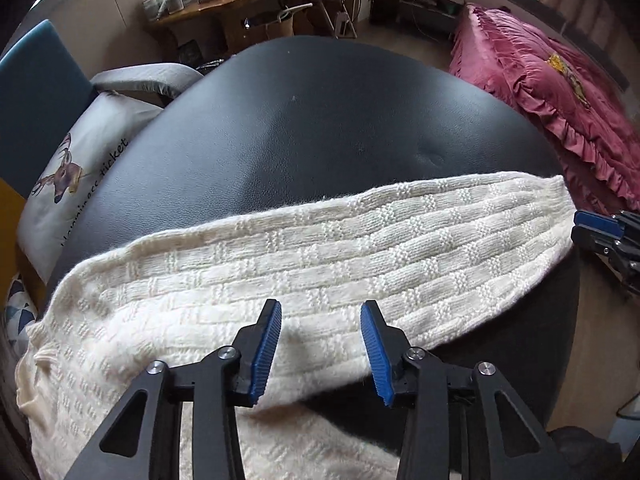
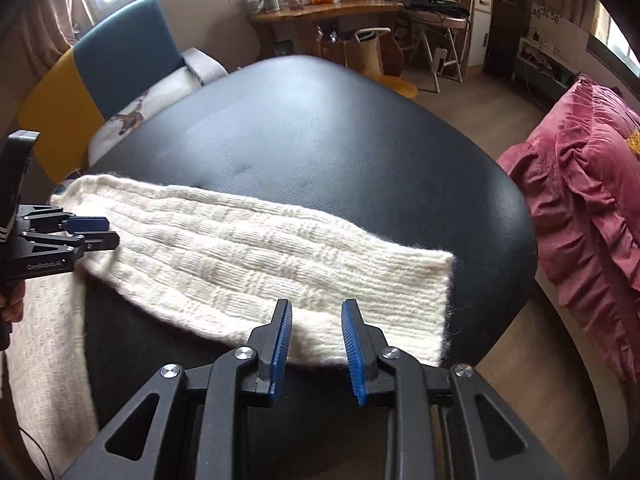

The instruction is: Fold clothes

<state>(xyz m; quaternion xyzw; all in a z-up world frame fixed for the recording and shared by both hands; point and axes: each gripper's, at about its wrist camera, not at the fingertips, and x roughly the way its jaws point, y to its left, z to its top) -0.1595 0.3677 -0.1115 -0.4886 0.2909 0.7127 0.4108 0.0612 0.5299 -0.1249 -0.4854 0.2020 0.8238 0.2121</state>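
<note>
Seemingly half-spread, the cream knit sweater (image 1: 304, 248) in the left wrist view runs as a long sleeve-like band from 8 o'clock to 3 o'clock across the near edge of a black padded stool (image 1: 320, 120), its body spilling off the edge toward 7 o'clock. The left gripper (image 1: 321, 322) hangs over the knit at 6 o'clock, jaws apart, nothing between them. The right gripper (image 1: 600, 232) peeks in at 3 o'clock, beside the cuff end; from here I cannot tell how its jaws stand.

Over in the right wrist view, the same band crosses from 9 o'clock to 4 o'clock, ending in a square cuff (image 2: 440, 300) on the stool top. This camera's own gripper sits at 6 o'clock, jaws spread and empty, above the band's near edge. Only this view shows a person's hand (image 2: 12, 308) on the left tool at 9 o'clock, and the garment's body hanging down the stool's side.

My worry: the hanging weight could drag the whole knit off the slick stool, and a shallow pinch might catch one layer only.
</note>
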